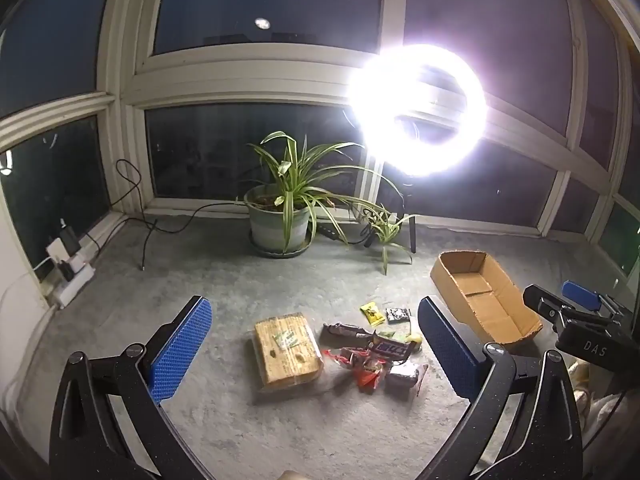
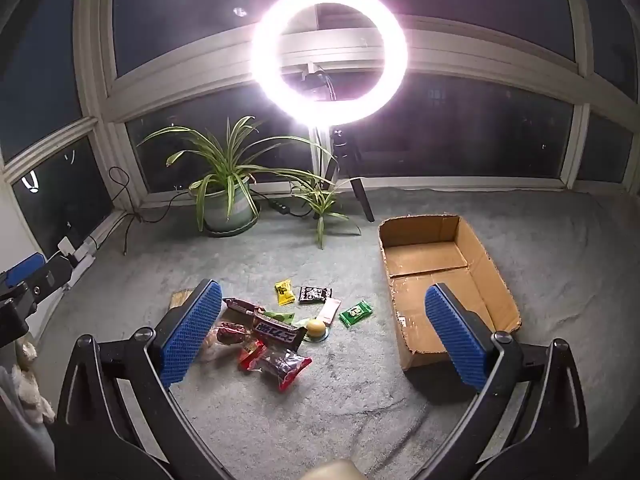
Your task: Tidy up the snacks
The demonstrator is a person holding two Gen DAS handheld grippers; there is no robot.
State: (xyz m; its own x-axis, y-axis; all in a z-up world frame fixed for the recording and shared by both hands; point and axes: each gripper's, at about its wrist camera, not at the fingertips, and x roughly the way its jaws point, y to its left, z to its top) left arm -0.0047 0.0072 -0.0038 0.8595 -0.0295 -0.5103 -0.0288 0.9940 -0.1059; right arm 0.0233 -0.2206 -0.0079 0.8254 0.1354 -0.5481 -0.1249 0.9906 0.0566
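Observation:
A heap of wrapped snacks point(image 1: 370, 360) lies on the grey carpet, with a large tan packet point(image 1: 286, 350) at its left. In the right wrist view the heap point(image 2: 272, 340) holds a dark chocolate bar point(image 2: 276, 332), red wrappers point(image 2: 276, 366), a yellow sachet point(image 2: 284, 293), a black packet point(image 2: 315, 294) and a green packet point(image 2: 355, 313). An empty open cardboard box point(image 2: 444, 280) lies to the right, seen also in the left wrist view as the box point(image 1: 484, 300). My left gripper point(image 1: 316, 356) hangs open above the snacks. My right gripper point(image 2: 324, 332) is open too, between heap and box, holding nothing.
A potted spider plant point(image 1: 280, 220) and a smaller plant point(image 1: 386, 232) stand by the window. A bright ring light point(image 2: 330, 54) on a tripod stands behind the box. Cables and a power strip point(image 1: 70, 276) lie at the far left. The other gripper's body point(image 1: 580, 320) shows at right.

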